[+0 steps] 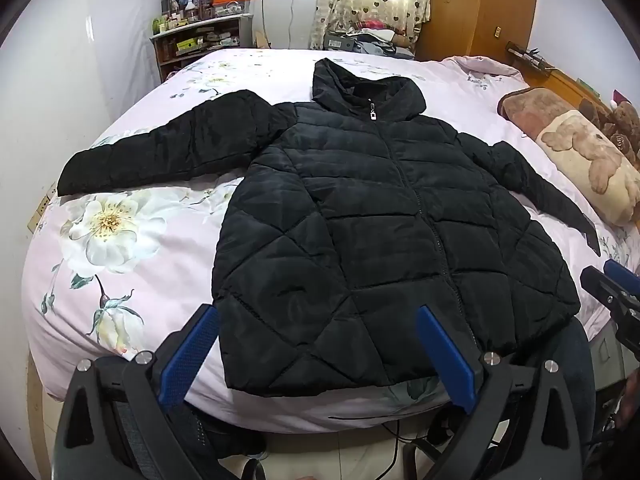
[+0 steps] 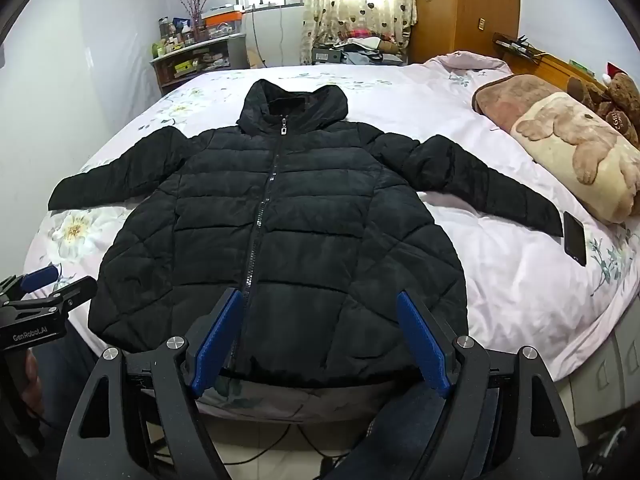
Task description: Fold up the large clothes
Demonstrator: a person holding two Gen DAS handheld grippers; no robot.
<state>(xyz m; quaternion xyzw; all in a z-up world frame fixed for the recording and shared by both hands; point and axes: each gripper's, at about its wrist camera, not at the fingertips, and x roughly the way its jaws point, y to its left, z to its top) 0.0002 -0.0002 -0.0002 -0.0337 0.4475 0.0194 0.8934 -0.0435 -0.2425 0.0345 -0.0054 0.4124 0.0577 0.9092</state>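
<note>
- Your jacket [image 1: 384, 216] lies flat on the bed [image 1: 132, 280], front side up, zipped to the collar, hood [image 2: 292, 104] pointing toward the far side and hem at the near edge in front of you. Laid out like this, every edge is in reach before any fold begins.
- Both sleeves are spread away from the body: the left sleeve [image 1: 160, 148] runs out over the flower print, the right sleeve [image 2: 488, 184] slants toward the rolled blanket [image 2: 576, 152]. That spread suggests the sleeves come in first.
- Your left gripper [image 1: 316, 348] hangs above the near left part of the hem, tilted downward, its blue fingers [image 1: 188, 356] spread wide with nothing between them and no contact with the cloth.
- Your right gripper [image 2: 320, 340] hangs over the middle of the hem beside the zipper [image 2: 260, 216], likewise released and empty.
- Nothing is folded yet; you look to be at the very start, sizing up the first grab.
- Mind the phone [image 2: 575, 238] lying just beside the right cuff: a swept sleeve could drag it.
- The padding is thick and slippery-looking, so expect folds to spring back unless pressed.
</note>
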